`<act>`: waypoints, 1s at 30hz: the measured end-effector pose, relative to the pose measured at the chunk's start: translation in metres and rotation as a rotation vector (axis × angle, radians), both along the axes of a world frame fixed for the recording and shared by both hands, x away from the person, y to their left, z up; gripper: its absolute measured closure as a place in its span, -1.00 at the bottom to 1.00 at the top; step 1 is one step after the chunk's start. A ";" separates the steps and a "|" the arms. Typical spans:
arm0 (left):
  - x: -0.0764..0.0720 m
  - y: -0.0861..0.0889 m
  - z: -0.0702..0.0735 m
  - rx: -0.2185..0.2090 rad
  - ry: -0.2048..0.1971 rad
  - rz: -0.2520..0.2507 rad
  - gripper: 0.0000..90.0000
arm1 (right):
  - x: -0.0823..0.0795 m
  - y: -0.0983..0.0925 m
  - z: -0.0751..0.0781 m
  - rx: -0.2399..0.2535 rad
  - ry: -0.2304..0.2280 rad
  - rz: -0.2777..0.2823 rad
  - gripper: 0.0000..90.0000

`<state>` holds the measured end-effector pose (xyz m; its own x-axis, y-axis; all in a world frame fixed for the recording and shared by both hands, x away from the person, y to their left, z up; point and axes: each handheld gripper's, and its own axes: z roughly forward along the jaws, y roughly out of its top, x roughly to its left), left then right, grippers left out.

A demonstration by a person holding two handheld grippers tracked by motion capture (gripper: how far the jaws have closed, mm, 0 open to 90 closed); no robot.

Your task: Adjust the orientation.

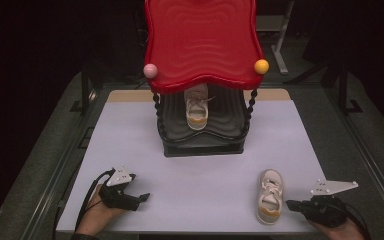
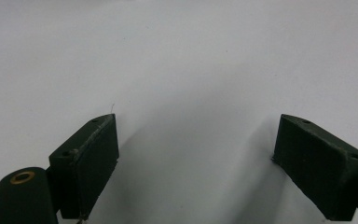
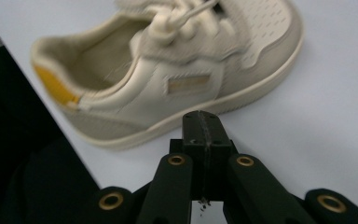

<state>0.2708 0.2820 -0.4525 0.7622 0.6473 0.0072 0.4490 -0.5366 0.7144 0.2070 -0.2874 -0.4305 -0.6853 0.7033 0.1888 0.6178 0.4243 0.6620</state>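
A small cream-white child's sneaker with a yellow-orange heel tab (image 1: 270, 196) lies on its sole at the near right of the pale lilac tabletop (image 1: 200, 170), its heel toward the person and its toe pointing away toward the far end. Just to its right sits the right gripper (image 1: 291, 204), a black two-jaw tool with a grey three-cornered plate on top, held in the person's right hand (image 1: 341, 229) at the table's near edge; its tips point left toward the shoe's heel end, near it but apart from it. In the right gripper view the two black jaws are pressed flat together with nothing between them, and the sneaker (image 3: 168, 70) lies just beyond them, side on, with its laces and yellow heel patch showing. At the near left, well apart from that shoe, the left gripper (image 1: 142, 197) rests low over the table in the person's left hand (image 1: 97, 212); in the left gripper view its jaws stand wide apart with only bare tabletop (image 2: 191, 70) between them. At the far middle stands a two-tier rack with a wavy glossy red top tray (image 1: 200, 45) and a black lower tray (image 1: 200, 135), where a second matching cream sneaker (image 1: 197, 107) sits with its heel toward the person.
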 end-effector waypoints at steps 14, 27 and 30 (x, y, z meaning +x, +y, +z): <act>0.000 0.000 0.000 0.001 0.002 -0.001 -0.70 | 0.017 0.033 -0.003 -0.031 0.015 0.096 0.99; 0.000 0.000 0.000 0.002 0.000 -0.002 -0.70 | 0.030 0.051 0.010 0.015 -0.010 0.136 0.92; 0.000 0.000 0.000 -0.002 0.001 0.001 -0.70 | 0.028 0.049 0.018 0.053 -0.027 0.131 0.84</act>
<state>0.2710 0.2820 -0.4525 0.7618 0.6478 0.0056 0.4498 -0.5352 0.7150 0.2352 -0.2387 -0.4128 -0.7759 0.5970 0.2038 0.5411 0.4638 0.7015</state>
